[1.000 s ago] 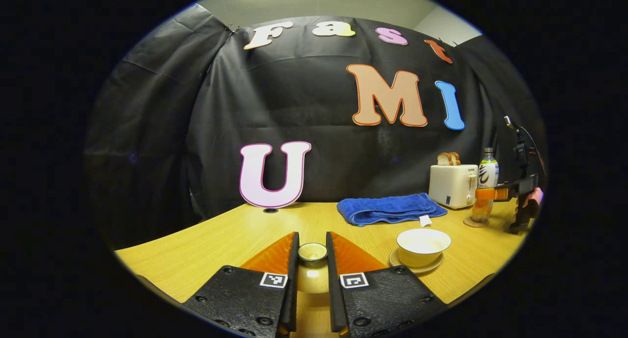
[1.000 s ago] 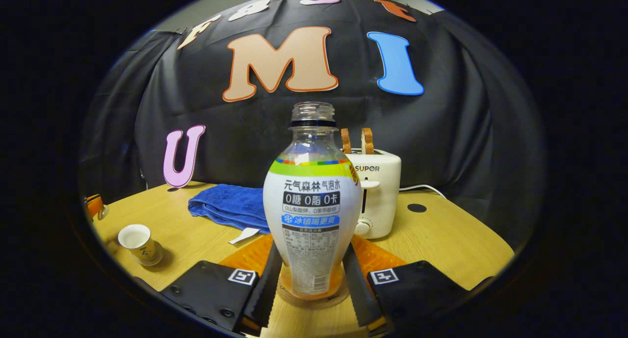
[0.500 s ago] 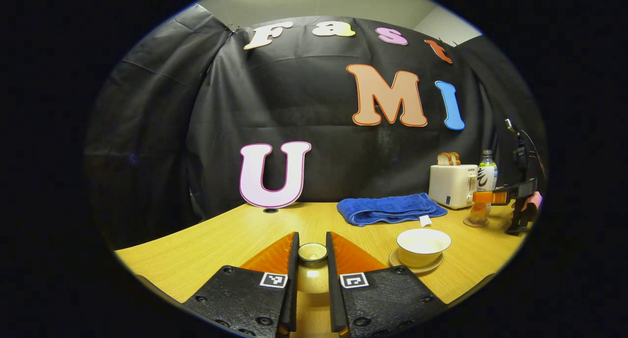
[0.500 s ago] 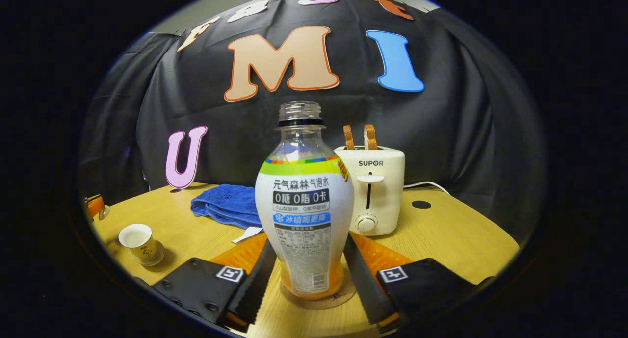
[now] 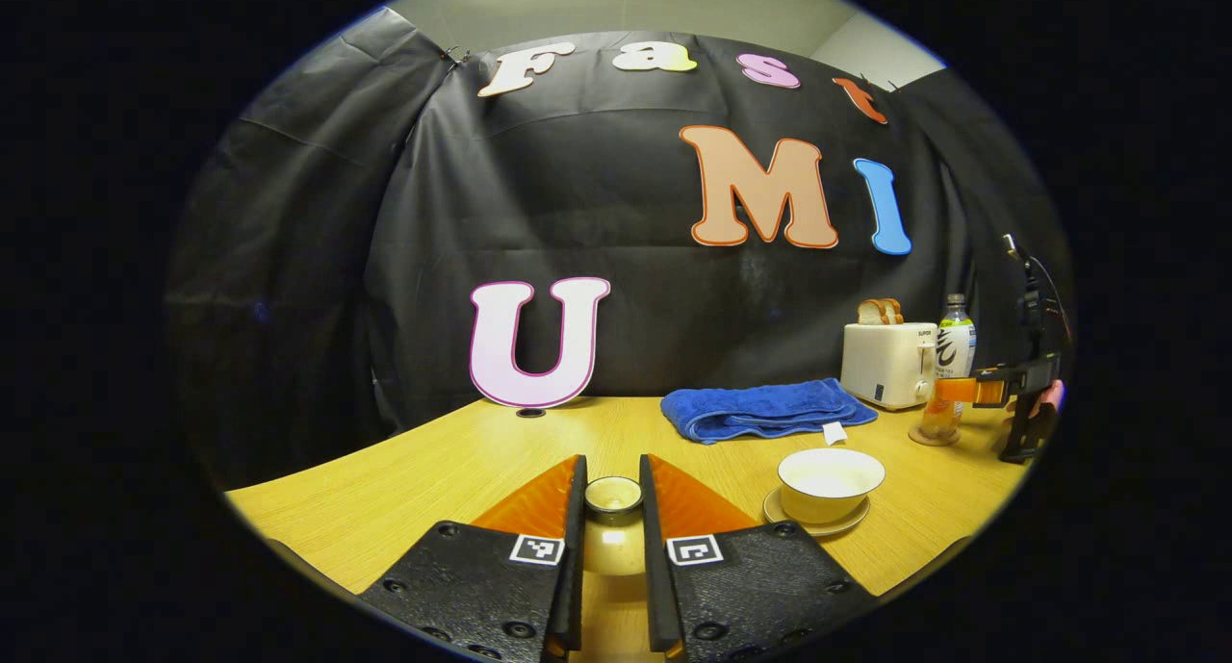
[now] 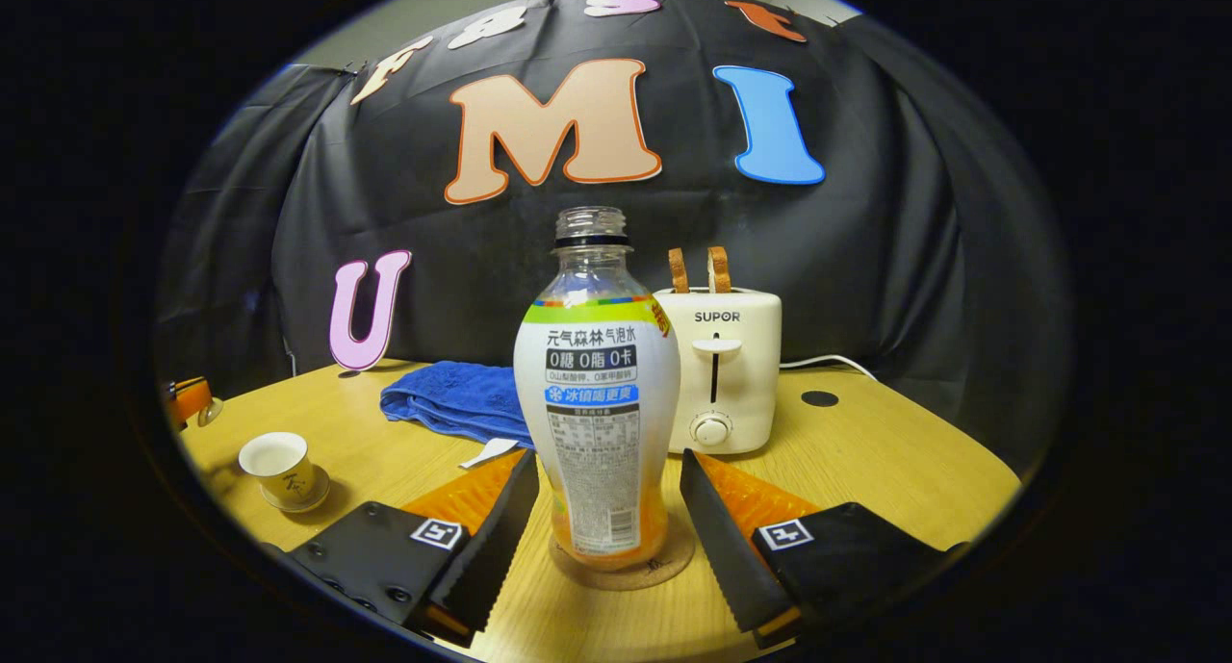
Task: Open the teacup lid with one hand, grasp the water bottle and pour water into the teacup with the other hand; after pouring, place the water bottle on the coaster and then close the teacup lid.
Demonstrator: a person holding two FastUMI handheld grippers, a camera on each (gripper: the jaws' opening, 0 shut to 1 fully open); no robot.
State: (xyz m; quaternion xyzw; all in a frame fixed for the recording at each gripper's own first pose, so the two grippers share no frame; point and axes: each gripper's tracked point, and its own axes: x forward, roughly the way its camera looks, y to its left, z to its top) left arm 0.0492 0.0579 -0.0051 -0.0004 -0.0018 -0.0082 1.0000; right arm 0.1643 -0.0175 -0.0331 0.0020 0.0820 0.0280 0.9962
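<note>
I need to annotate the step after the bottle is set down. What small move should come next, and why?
Probably carry the lid, clamped in the left tongs, over to the open teacup and lower it on. The water bottle stands upright on the coaster, and the right tongs are open, apart from it, so only closing remains.

A: How is the left gripper (image 5: pixel 612 557) built?
B: Textured black housings with round screws, each bearing a small square black-and-white marker.
A: And the right gripper (image 6: pixel 606 519)?
B: The same housings and markers, with saw-toothed ridges along its inner finger edges.
</note>
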